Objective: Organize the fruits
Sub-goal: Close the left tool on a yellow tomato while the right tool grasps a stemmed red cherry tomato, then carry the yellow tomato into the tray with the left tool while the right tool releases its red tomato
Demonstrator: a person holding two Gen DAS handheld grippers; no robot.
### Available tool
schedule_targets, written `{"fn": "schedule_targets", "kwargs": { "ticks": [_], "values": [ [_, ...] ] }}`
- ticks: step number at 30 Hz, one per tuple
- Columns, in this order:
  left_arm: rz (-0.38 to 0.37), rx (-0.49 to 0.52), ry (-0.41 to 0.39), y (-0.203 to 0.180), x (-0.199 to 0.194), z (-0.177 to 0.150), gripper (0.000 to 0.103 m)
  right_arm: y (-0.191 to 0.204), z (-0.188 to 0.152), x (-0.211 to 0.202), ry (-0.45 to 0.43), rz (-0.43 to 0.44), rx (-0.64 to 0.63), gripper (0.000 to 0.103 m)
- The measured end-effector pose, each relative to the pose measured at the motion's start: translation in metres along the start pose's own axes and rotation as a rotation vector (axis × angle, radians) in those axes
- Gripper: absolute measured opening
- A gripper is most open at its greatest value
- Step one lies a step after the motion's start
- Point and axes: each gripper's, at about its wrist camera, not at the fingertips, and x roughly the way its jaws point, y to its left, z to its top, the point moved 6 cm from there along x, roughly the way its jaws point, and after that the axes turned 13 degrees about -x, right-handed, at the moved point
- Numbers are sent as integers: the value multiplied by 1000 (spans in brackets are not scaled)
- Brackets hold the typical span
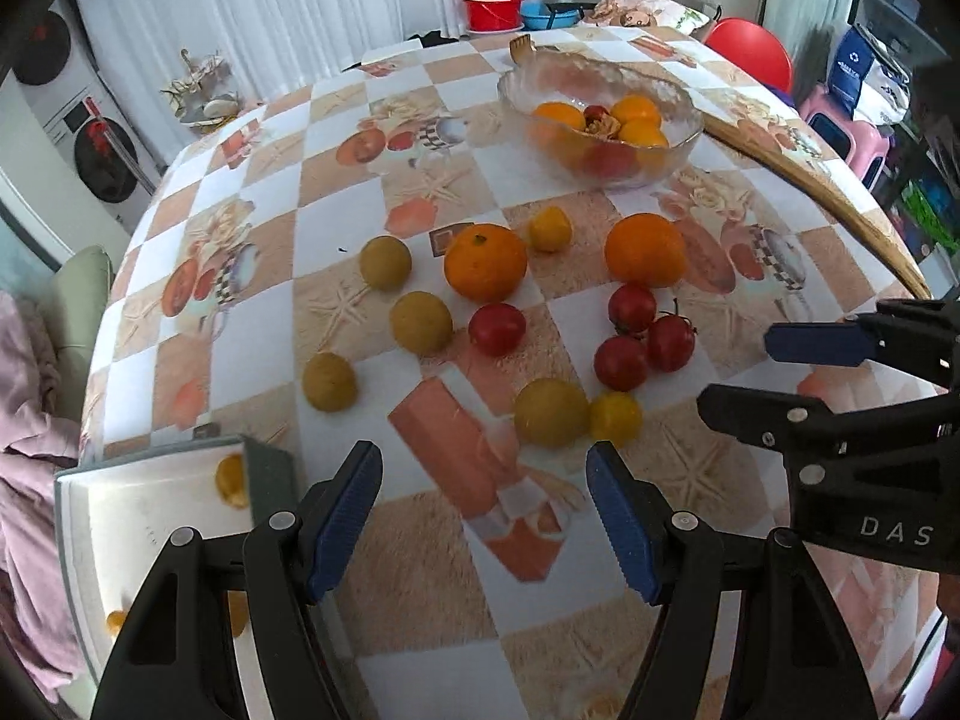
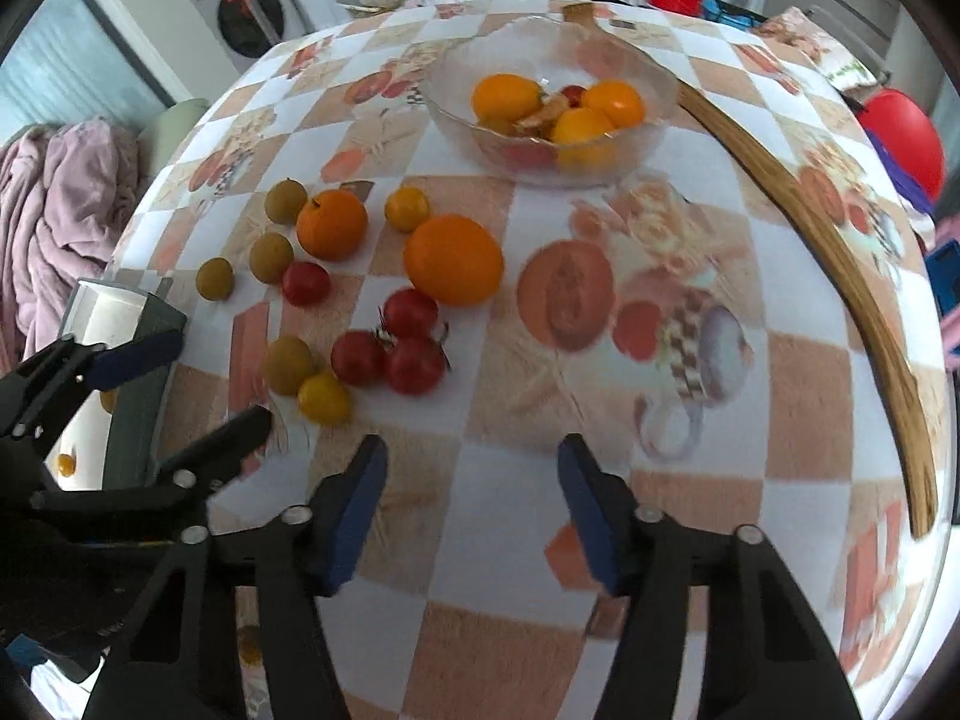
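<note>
Loose fruit lies on the checked tablecloth: two oranges, several red tomatoes, several olive-yellow round fruits and small yellow ones. A glass bowl at the back holds yellow fruits and tomatoes; it also shows in the right wrist view. My left gripper is open and empty, just short of the nearest fruits. My right gripper is open and empty over bare cloth; it enters the left wrist view at the right.
A white tray with a grey rim sits at the near left and holds small yellow fruits. A curved wooden stick lies along the table's right side. A pink cloth hangs off the left. Buckets stand behind the table.
</note>
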Motion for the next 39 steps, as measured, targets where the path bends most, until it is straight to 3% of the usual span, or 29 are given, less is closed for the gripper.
{"fn": "schedule_targets", "kwargs": {
  "ticks": [6, 9, 11, 15, 17, 27, 39],
  "values": [
    [-14, 20, 6, -4, 12, 7, 72, 1, 22, 11, -20, 54, -52, 55],
    [-20, 30, 10, -10, 17, 11, 72, 3, 29, 15, -24, 71, -75, 49],
    [-23, 34, 13, -15, 20, 14, 70, 2, 31, 15, -18, 89, -69, 25],
    [-54, 35, 14, -23, 21, 16, 47, -5, 28, 13, -8, 102, -38, 24],
    [-89, 39, 25, -28, 20, 14, 30, -11, 23, 9, -10, 114, -4, 24],
    [-140, -85, 81, -17, -5, -2, 30, -22, -5, -17, -12, 130, 106, 24],
    [-25, -202, 90, 14, -78, -26, 30, 10, -24, -71, 9, 150, 28, 24]
  ]
}}
